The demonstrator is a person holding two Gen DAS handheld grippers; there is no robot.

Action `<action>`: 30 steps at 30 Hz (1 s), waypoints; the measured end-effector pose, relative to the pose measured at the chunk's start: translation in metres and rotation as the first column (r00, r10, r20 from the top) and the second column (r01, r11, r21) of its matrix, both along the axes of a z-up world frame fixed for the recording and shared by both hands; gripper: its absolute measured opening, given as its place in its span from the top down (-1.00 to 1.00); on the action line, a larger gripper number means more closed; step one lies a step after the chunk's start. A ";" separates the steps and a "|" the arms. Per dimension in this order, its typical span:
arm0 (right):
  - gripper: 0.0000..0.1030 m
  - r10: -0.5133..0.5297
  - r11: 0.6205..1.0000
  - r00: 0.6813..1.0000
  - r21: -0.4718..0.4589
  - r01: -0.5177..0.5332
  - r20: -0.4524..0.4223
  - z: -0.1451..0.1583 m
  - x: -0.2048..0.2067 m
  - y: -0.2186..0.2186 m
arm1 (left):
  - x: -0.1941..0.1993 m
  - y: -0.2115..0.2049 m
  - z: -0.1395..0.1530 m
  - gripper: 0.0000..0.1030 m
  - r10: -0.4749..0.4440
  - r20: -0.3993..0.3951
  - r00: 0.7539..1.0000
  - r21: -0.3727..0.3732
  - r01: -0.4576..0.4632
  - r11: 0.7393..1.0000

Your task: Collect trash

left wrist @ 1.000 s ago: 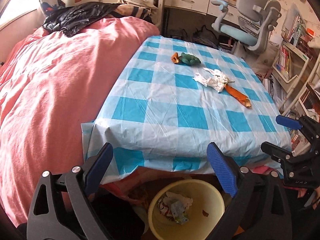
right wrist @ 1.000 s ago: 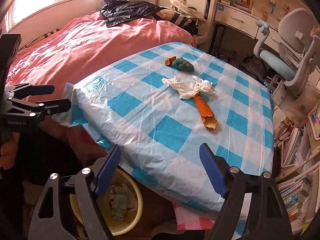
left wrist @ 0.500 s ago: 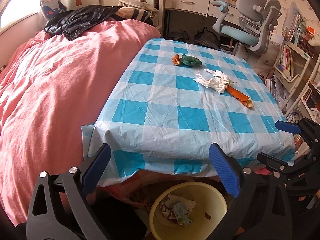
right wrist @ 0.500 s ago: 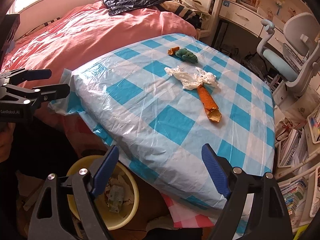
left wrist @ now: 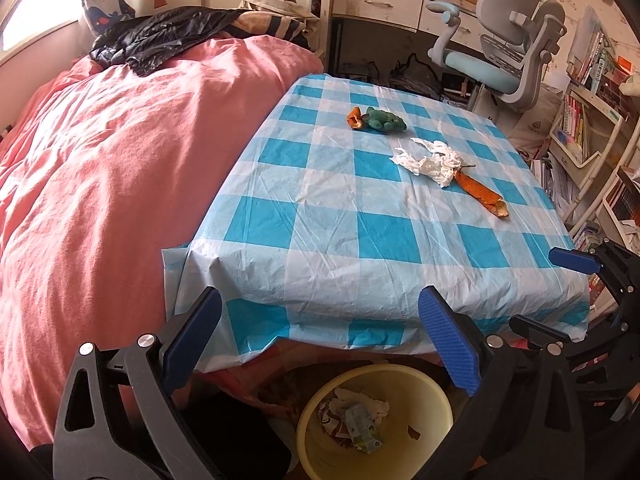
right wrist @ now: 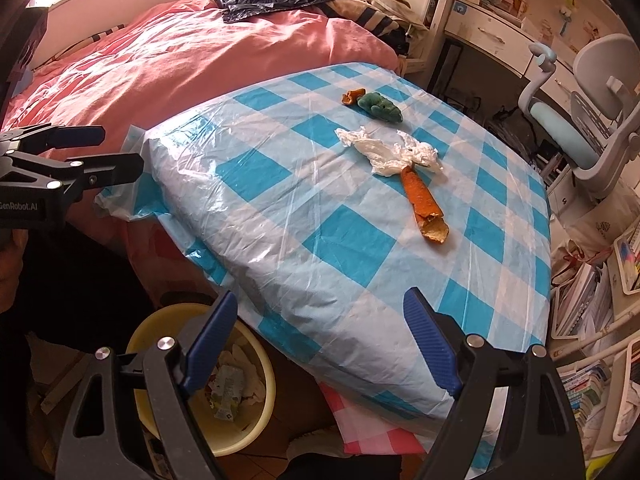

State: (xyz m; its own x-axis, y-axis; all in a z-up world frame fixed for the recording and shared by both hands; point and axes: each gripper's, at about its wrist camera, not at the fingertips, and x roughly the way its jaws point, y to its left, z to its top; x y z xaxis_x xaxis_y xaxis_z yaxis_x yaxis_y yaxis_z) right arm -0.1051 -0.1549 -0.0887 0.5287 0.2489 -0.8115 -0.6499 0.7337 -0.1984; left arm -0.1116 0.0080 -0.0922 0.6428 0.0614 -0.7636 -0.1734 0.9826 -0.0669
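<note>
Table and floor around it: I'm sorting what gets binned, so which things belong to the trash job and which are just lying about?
Part of the job:
- crumpled white tissue
- long orange peel
- small orange peel
- green wad
- yellow bin

Just lying about:
- black jacket
- desk chair
- books

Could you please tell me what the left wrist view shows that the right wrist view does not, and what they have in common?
Only the left wrist view shows the left gripper head-on, open and empty, and the yellow bin's whole rim.

Only the right wrist view shows the right gripper head-on, also open and empty, and red checked fabric under the table's near corner.

Both show the checked tablecloth, crumpled tissue, long orange peel, green toy, small peel, pink bedding and desk chair.
</note>
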 end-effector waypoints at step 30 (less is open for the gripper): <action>-0.59 0.013 0.999 1.000 -0.033 -0.013 0.005 -0.005 -0.002 0.004 | 0.001 0.001 -0.001 -0.85 -0.002 -0.007 1.000 -0.004 0.002 1.000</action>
State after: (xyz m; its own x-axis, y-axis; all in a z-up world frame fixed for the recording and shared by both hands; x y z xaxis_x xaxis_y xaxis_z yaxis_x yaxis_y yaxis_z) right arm -0.1074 -0.1509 -0.0933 0.5299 0.2291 -0.8166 -0.6583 0.7181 -0.2257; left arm -0.1110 0.0086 -0.0930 0.6374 0.0571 -0.7684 -0.1717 0.9827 -0.0694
